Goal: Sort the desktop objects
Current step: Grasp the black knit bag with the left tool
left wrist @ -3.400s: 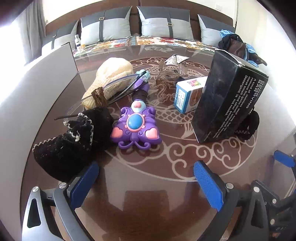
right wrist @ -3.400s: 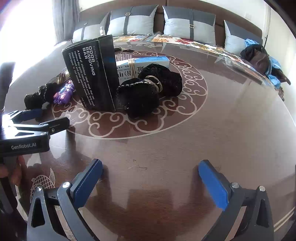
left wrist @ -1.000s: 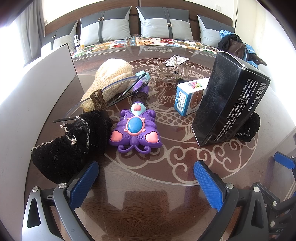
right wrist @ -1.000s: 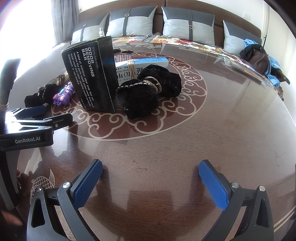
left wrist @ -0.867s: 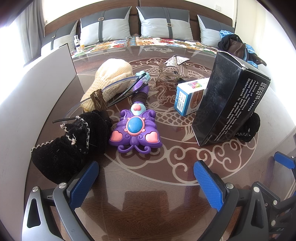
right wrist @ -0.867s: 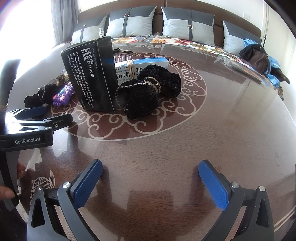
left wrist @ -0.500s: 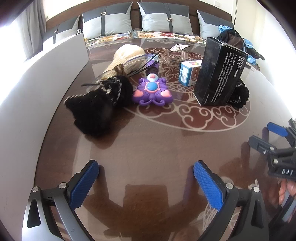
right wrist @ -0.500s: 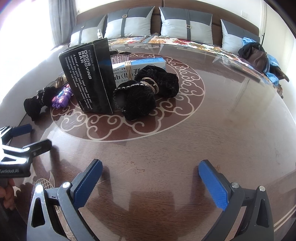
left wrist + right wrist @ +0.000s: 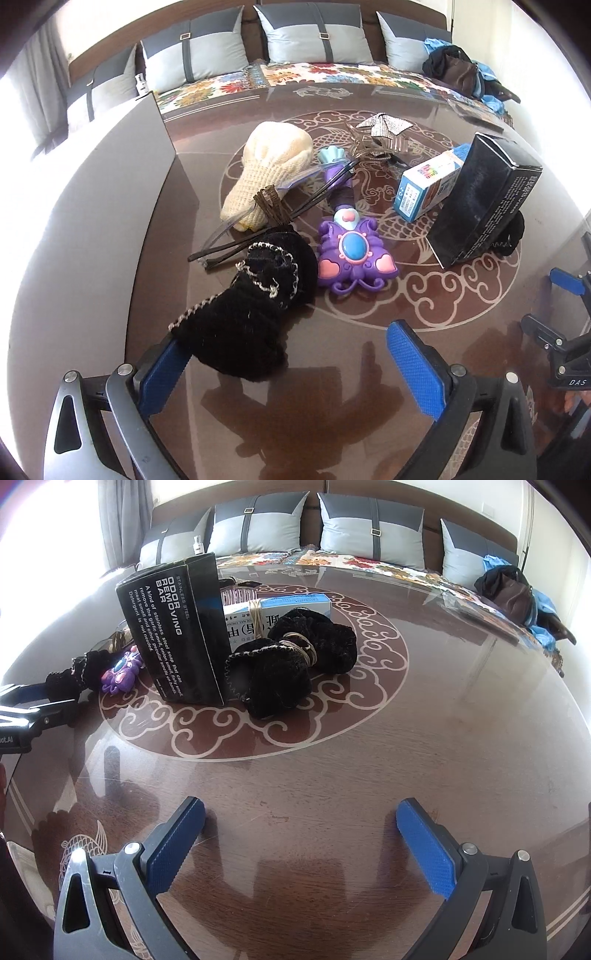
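Left gripper [image 9: 288, 365] hangs low over the glossy brown table [image 9: 424, 738], blue pads spread wide and gripping nothing. Its left finger [image 9: 166, 373] sits right against the near end of a black knit piece with pale trim [image 9: 251, 302]; whether pad and cloth actually touch, I can't tell. Right gripper [image 9: 301, 843] is also spread wide and empty, over bare tabletop, well short of the clutter.

Take the tall black box [image 9: 480, 206] as the landmark, the one printed "ODOR REMOVING BAR", standing tilted on the round scroll pattern. In the left wrist view, to the left of the box lies a purple butterfly toy [image 9: 352, 258] with a blue oval centre and pink hearts, just beside the black knit piece. Beyond the toy rests a cream knitted item [image 9: 271, 170], with a thin dark hairband [image 9: 273, 225] and a brown wrapped clip across it. Just behind the box on its left lies a small white-and-blue carton [image 9: 424, 184], and farther back a silvery bow on a comb [image 9: 380, 133].

In the right wrist view, tight against the right of the box [image 9: 173, 635], sits a black velvet bow [image 9: 291, 661] bound with gold bands. Behind it lies a blue-and-white carton [image 9: 288, 609] with a rubber band round it. Past the table, grey cushions [image 9: 369, 531] line a sofa.
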Demonstrator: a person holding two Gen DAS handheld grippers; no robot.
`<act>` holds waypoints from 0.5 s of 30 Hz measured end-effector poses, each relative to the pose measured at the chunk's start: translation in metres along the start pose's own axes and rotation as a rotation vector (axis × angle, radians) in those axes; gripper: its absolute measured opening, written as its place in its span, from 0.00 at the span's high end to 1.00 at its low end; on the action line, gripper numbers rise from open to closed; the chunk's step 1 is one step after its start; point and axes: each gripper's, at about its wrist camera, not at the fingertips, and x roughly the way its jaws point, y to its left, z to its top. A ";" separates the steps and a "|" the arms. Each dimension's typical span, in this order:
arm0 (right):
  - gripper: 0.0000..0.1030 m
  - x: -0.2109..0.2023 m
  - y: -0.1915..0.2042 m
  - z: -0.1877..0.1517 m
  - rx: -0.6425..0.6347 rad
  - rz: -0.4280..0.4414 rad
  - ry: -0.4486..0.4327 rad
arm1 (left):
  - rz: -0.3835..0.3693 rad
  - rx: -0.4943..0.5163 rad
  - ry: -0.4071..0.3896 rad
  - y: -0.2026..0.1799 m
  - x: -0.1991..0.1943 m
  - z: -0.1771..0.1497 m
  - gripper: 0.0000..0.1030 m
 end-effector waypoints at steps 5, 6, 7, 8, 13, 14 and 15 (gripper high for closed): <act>0.00 0.000 0.000 0.000 0.001 0.000 0.000 | -0.014 -0.012 0.001 0.006 0.012 0.012 0.00; 0.00 0.000 0.000 0.000 0.001 0.000 0.000 | -0.025 -0.029 0.006 0.007 0.016 0.012 0.00; 0.00 0.000 0.000 -0.001 0.001 0.000 0.000 | -0.041 -0.046 0.015 0.009 0.020 0.013 0.00; 0.00 0.000 0.000 -0.001 0.001 0.000 0.000 | -0.062 -0.062 0.022 0.010 0.024 0.013 0.00; 0.00 -0.001 -0.001 -0.001 0.004 -0.002 -0.001 | -0.100 -0.046 0.004 0.001 0.026 0.013 0.07; 0.00 -0.001 -0.001 -0.002 0.004 -0.003 -0.001 | -0.113 -0.036 -0.007 -0.002 0.024 0.012 0.20; 0.00 0.000 -0.001 -0.001 0.004 -0.004 -0.001 | -0.115 -0.028 -0.012 -0.004 0.021 0.011 0.27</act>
